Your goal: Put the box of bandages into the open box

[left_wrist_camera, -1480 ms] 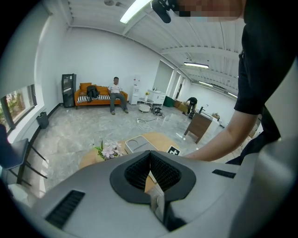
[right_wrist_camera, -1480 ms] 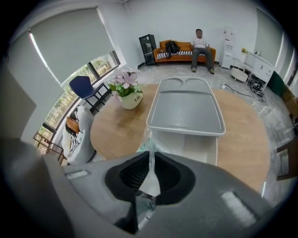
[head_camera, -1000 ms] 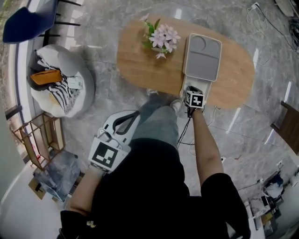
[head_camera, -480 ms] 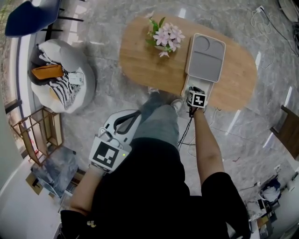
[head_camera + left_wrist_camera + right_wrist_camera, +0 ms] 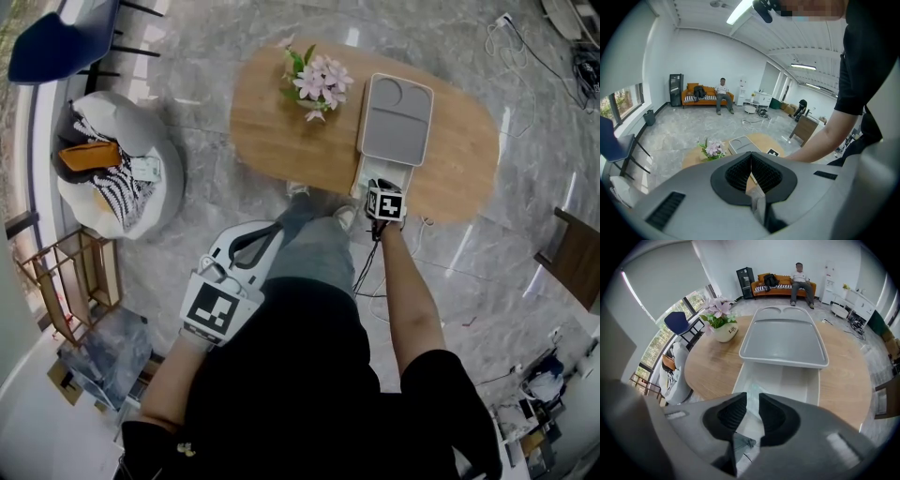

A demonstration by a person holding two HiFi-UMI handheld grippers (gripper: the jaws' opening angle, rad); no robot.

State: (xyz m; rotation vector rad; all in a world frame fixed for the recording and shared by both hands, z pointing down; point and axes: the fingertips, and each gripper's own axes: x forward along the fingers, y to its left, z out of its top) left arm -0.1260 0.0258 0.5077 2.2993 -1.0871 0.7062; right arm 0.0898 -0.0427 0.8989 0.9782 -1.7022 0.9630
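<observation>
A white open box (image 5: 806, 385) lies on the oval wooden table (image 5: 272, 141), at its near edge. The box's grey lid (image 5: 783, 341) stands up behind it. My right gripper (image 5: 752, 411) hangs over the near end of the open box (image 5: 368, 176). Its jaws stand a narrow gap apart with a pale, thin box of bandages (image 5: 749, 423) between them. In the head view the right gripper (image 5: 378, 184) covers that box. My left gripper (image 5: 267, 234) is held low by the person's leg, away from the table. The left gripper (image 5: 751, 164) is shut on nothing.
A pot of pink flowers (image 5: 314, 80) stands on the table left of the lid (image 5: 395, 119). On the floor to the left are a grey seat with clothes (image 5: 112, 178), a blue chair (image 5: 56, 37) and a wire rack (image 5: 70, 281). Cables lie on the floor.
The head view has shifted a little. The right gripper stays over the near end of the open box, and the left gripper has not moved.
</observation>
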